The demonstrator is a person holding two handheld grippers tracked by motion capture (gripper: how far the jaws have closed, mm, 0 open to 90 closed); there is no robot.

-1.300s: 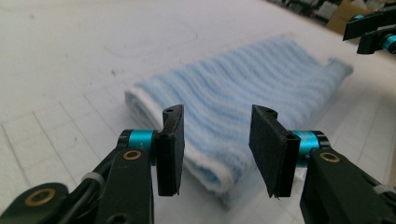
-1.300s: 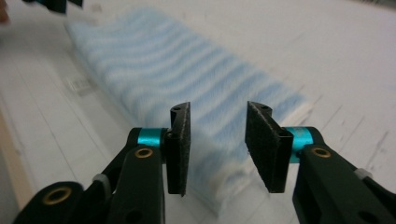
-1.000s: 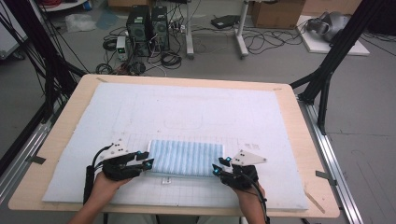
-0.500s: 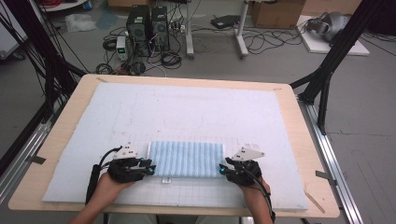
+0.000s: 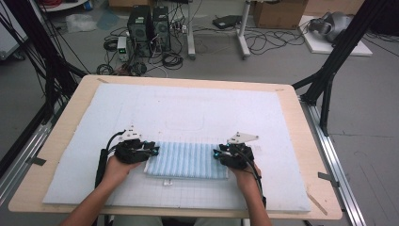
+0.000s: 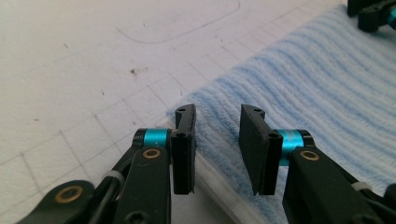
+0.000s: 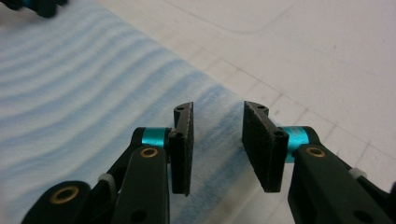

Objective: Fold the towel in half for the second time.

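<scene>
Towel: we see the folded blue striped towel flat on the desk's white mat, near its front edge.
Left claw: released, jaws apart over the towel's left end.
Right claw: released, gap above the right end.

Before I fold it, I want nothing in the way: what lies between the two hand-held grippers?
In the high view, the folded blue-and-white striped towel spans the stretch between the left hand-held gripper and the right hand-held gripper; nothing lies on it.

Towel lies on the mat; left claw at its left end, right claw at its right.
</scene>
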